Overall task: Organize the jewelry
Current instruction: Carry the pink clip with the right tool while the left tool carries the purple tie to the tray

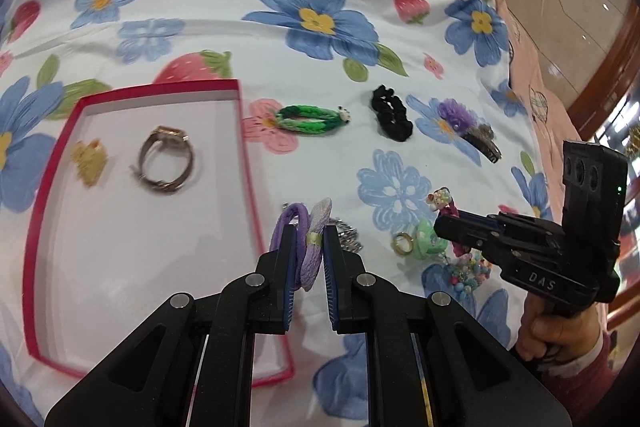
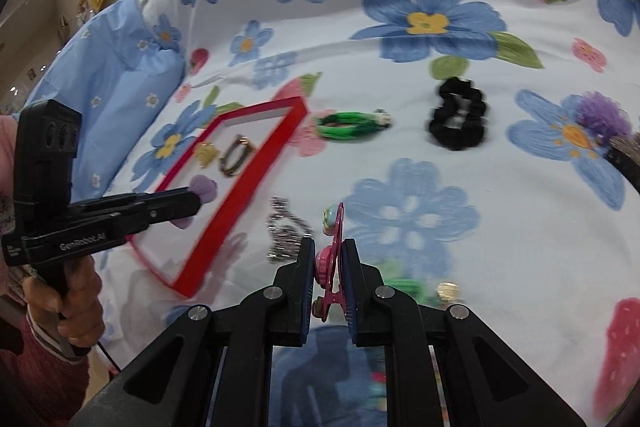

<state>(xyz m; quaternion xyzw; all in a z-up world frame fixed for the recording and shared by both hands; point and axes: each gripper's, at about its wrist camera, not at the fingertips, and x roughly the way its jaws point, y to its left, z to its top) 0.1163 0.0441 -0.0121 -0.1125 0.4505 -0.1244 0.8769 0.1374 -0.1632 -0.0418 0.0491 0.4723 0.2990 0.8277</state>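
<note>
In the right wrist view, the dark hair claw under a purple fluffy pompom is cut off by the right edge, and the green piece and gold ring near the right finger are blurred and partly hidden behind it. The beaded pastel bracelet is half covered by the right gripper in the left wrist view. The silver chain is mostly hidden behind the left gripper's right finger there.

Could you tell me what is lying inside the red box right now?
Inside the red box lie a gold hair clip and a metal bracelet. Its near corner is covered by the left gripper, holding a purple hair tie.
</note>
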